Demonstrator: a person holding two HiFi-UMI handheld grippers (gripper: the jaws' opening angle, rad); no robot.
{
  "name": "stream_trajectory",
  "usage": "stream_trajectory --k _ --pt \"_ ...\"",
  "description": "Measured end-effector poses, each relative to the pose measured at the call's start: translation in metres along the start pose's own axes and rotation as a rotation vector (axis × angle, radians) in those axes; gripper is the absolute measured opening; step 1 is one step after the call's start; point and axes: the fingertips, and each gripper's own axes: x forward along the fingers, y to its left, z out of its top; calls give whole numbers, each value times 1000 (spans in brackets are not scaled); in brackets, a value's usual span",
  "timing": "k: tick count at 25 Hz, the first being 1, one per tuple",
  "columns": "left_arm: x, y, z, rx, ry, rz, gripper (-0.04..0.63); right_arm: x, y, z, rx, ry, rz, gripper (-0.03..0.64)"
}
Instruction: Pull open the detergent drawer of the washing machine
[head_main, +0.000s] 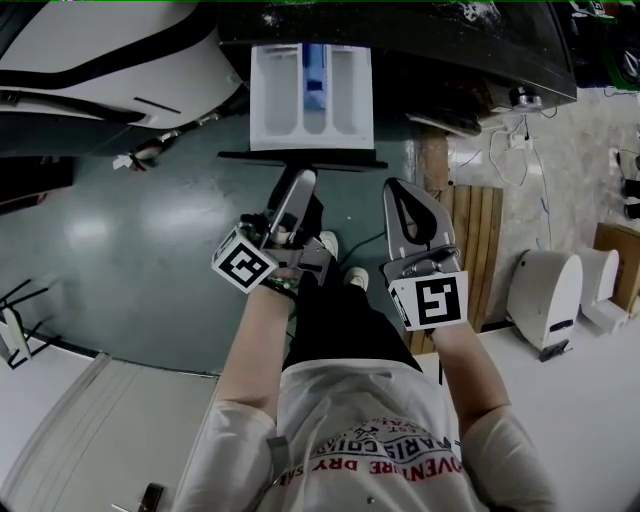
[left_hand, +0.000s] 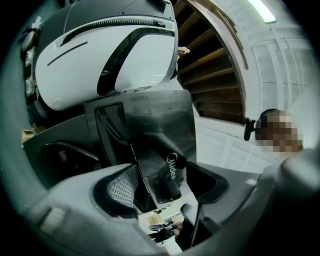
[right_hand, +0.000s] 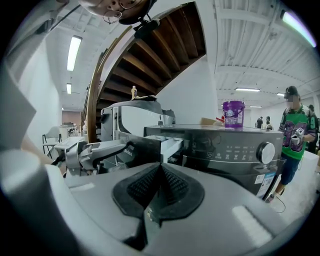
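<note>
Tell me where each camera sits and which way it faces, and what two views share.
Head view: on the person's head, looking steeply down at the open drawer; forearms, left gripper and right gripper show.
Left gripper view: on the left gripper, looking along its open jaws at the drawer's front panel; its jaws show.
Right gripper view: on the right gripper, looking along its shut jaws at the washing machine; its jaws and the left gripper show.
Shared: head and right gripper views both show the drawer and left gripper.
</note>
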Motion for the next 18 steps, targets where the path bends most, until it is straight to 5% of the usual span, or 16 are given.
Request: stream_trajectory --k 7,11,18 --pt "-18 -4 -7 97 -1 174 311 -12 10 12 8 -6 18 2" --pt "-35 -15 -13 182 13 293 89 -23 16 28 38 -24 32 2" --pt "-37 -71 -17 334 55 268 3 -53 18 57 20 -62 57 2"
